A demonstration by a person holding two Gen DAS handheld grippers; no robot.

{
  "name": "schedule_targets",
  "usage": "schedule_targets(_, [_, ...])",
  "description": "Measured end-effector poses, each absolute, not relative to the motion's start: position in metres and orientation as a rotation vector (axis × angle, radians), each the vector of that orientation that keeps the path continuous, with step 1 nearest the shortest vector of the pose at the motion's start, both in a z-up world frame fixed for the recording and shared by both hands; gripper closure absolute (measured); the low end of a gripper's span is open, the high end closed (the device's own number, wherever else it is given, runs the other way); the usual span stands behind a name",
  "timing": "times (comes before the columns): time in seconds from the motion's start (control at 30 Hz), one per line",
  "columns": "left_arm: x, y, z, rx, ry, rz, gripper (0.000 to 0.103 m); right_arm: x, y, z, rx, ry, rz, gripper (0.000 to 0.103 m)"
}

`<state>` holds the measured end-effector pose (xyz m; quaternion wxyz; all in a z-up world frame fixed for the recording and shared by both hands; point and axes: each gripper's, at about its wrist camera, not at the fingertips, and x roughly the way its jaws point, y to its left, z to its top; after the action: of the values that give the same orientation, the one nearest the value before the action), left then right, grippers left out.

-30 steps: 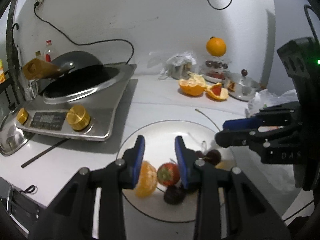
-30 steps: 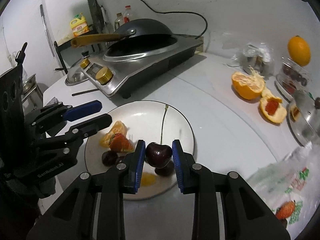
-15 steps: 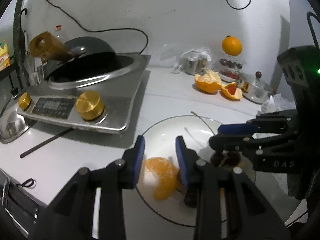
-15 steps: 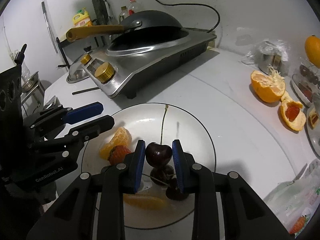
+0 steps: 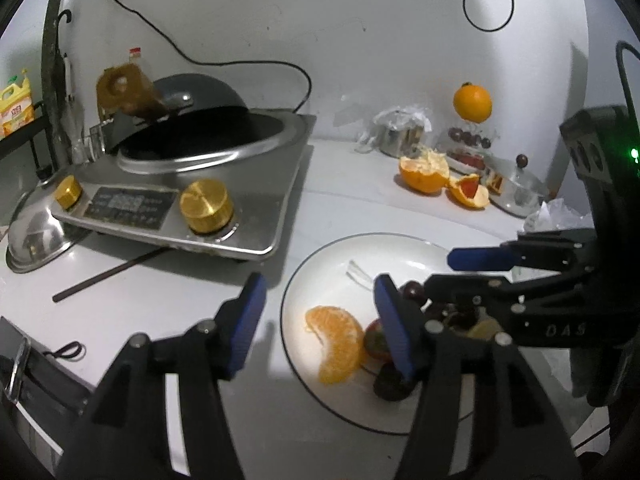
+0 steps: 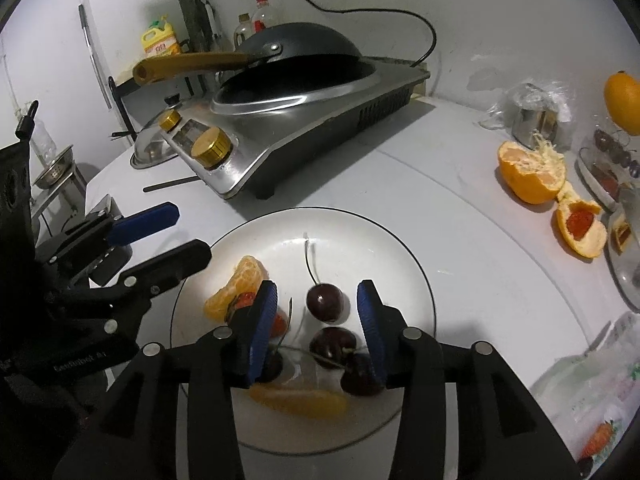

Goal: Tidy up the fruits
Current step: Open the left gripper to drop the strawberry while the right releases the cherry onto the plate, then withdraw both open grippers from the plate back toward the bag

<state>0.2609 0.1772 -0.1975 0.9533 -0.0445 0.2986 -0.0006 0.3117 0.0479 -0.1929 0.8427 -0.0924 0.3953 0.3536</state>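
A white plate (image 6: 404,256) holds the fruit. My right gripper (image 6: 317,328) hovers over it with its jaws opening. A dark cherry (image 6: 325,303) with a long stem lies on the plate between the pads, touching neither. Two more cherries (image 6: 332,346) and an orange segment (image 6: 298,400) sit just below it. My left gripper (image 5: 322,326) is over the plate's (image 5: 320,256) left rim, its jaws also opening. An orange segment (image 5: 336,344) lies free on the plate under them, next to a strawberry (image 6: 245,299). Each view shows the other gripper: the right gripper (image 5: 444,270) and the left gripper (image 6: 180,236).
An induction cooker (image 5: 192,200) with a black wok (image 6: 296,52) stands behind the plate. A dark stick (image 5: 108,276) lies before it. At the back right are peeled orange halves (image 6: 532,176), a whole orange (image 5: 472,102), a cherry tray (image 5: 468,140), a steel lid (image 5: 516,196) and a plastic bag (image 6: 592,392).
Both grippers have opened. The cherry left the right pads and now rests on the plate. The left jaws spread wide, and the orange segment lies free on the plate.
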Motion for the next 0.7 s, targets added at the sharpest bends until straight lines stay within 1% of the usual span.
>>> schedule_targets(0.3, [0.236,0.155,-0.177,-0.068,0.572,-0.007,0.044,0.281,0.011,-0.174,-0.186,0.801,0.702,0.059])
schedule_targets(0.33, [0.233,0.152,-0.175,-0.071,0.571,-0.007,0.043,0.276,0.006,-0.172,-0.187,0.798,0.697,0.059])
schedule_targets(0.47, [0.222,0.141,-0.169,-0.071,0.565,-0.014,0.035,0.264,-0.011,-0.165,-0.187,0.784,0.678,0.059])
schedule_targets(0.5, [0.220,0.137,-0.167,-0.069,0.563,-0.017,0.035,0.261,-0.015,-0.164,-0.188,0.779,0.673,0.059])
schedule_targets(0.57, [0.215,0.130,-0.163,-0.059,0.560,-0.025,0.034,0.254,-0.023,-0.160,-0.188,0.766,0.664,0.057])
schedule_targets(0.6, [0.212,0.125,-0.161,-0.054,0.555,-0.026,0.034,0.251,-0.027,-0.158,-0.188,0.759,0.659,0.052])
schedule_targets(0.63, [0.210,0.122,-0.159,-0.051,0.552,-0.028,0.034,0.248,-0.030,-0.156,-0.187,0.752,0.655,0.049])
schedule_targets(0.7, [0.206,0.116,-0.155,-0.045,0.547,-0.033,0.034,0.243,-0.038,-0.154,-0.181,0.743,0.647,0.048])
